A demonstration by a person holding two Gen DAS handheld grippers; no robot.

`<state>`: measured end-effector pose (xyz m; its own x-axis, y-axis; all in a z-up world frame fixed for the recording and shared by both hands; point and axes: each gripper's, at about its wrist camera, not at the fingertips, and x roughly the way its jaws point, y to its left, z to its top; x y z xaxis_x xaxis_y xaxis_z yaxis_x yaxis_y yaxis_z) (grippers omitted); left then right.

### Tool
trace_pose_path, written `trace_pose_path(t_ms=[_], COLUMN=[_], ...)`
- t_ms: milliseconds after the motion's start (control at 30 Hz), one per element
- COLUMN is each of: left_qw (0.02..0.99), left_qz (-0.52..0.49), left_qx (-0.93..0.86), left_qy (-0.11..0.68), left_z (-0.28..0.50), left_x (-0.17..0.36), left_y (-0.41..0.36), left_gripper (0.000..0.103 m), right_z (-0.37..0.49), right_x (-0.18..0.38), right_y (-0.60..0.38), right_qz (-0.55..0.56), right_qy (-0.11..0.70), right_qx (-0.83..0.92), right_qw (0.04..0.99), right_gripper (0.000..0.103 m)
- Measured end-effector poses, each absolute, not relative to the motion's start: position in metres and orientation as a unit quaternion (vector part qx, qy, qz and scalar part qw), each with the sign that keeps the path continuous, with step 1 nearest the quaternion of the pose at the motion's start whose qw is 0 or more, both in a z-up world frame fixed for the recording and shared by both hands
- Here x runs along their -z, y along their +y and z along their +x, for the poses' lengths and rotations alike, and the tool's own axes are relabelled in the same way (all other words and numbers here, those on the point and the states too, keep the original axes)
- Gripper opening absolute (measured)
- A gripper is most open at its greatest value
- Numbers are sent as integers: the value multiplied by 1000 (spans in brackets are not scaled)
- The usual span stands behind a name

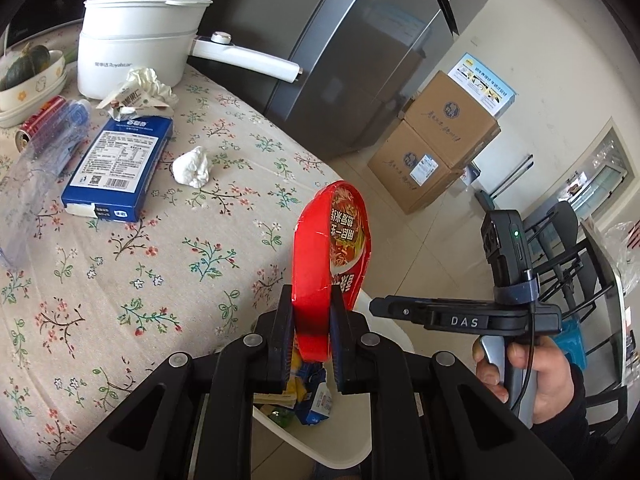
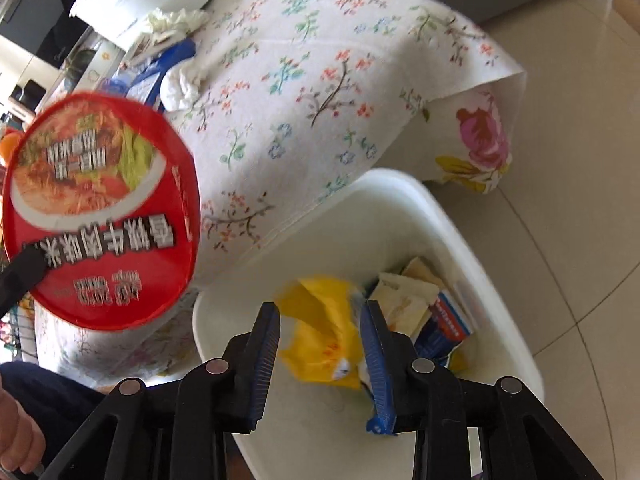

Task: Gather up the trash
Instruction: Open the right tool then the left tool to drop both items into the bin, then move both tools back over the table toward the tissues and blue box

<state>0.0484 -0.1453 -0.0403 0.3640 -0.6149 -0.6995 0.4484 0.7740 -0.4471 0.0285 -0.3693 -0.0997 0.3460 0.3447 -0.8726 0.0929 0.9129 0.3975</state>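
My left gripper (image 1: pixel 311 300) is shut on the rim of a red instant-noodle bowl (image 1: pixel 332 240) and holds it past the table edge, above a white trash bin (image 1: pixel 320 436). The bowl (image 2: pixel 104 208) also shows at the left of the right wrist view. My right gripper (image 2: pixel 320 316) is open and empty above the bin (image 2: pixel 420 208), with a yellow wrapper (image 2: pixel 320 340) blurred below its fingers. The bin holds wrappers and a small carton (image 2: pixel 444 324). On the table lie a blue box (image 1: pixel 120 164), a crumpled tissue (image 1: pixel 192 168), a torn wrapper (image 1: pixel 136 96), a red can (image 1: pixel 40 120) and a plastic bottle (image 1: pixel 52 144).
A white electric pot (image 1: pixel 136 48) and a bowl with a squash (image 1: pixel 28 76) stand at the table's far side. The floral tablecloth (image 1: pixel 140 280) hangs over the edge by the bin. A grey fridge (image 1: pixel 340 40), stacked cardboard boxes (image 1: pixel 436 148) and a black rack (image 1: pixel 568 264) stand beyond.
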Motion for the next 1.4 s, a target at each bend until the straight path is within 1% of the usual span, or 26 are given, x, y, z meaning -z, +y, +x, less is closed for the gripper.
trace_pose_path(t_ms=[167,400,567,600,633,667,700,733,833,967,1000,1133,1333,1367,1400], left_qw=[808,788,780,782,783,785,787,787,778,796,799,802,818,822,825], left_qz=[-79,-30,-16,-4,13,23,20,5,-31,-43,-48,-76,-147,-159,-171], left_qx=[339,356,358,352,344,328,310,304,311,301,299,285,233,220,207], left_qy=[475,502,513,514,519,526,532,537,545,523,519,520,505,501,498], left_z=[44,27,25,28,34,40,46,51,58,62,64,73,97,102,106], left_x=[48,73,90,95,100,105,109,111,108,92,89,82,63,60,58], left_y=[-156,-188,-205,-209,-212,-214,-211,-206,-193,-180,-176,-160,-108,-97,-86], left_gripper=[16,16,17,19,26,31,38,42,43,45,47,48,48,48,48], right_z=[27,26,26,26,26,27,26,26,26,27,26,28,31,31,32], right_x=[93,80,76,75,74,73,73,72,73,72,73,74,71,71,70], right_y=[-377,-401,-407,-407,-407,-407,-406,-406,-406,-405,-404,-399,-395,-394,-392], right_qz=[199,229,243,245,247,248,248,248,250,249,249,246,248,247,246], right_qy=[553,522,514,512,509,507,506,505,505,505,505,507,503,503,502], right_qx=[-59,-22,-18,-20,-24,-26,-28,-29,-33,-37,-38,-46,-55,-57,-59], right_qw=[807,821,822,823,824,825,826,826,825,826,826,825,826,827,827], right_gripper=[39,39,39,39,39,40,40,40,40,40,40,40,40,40,43])
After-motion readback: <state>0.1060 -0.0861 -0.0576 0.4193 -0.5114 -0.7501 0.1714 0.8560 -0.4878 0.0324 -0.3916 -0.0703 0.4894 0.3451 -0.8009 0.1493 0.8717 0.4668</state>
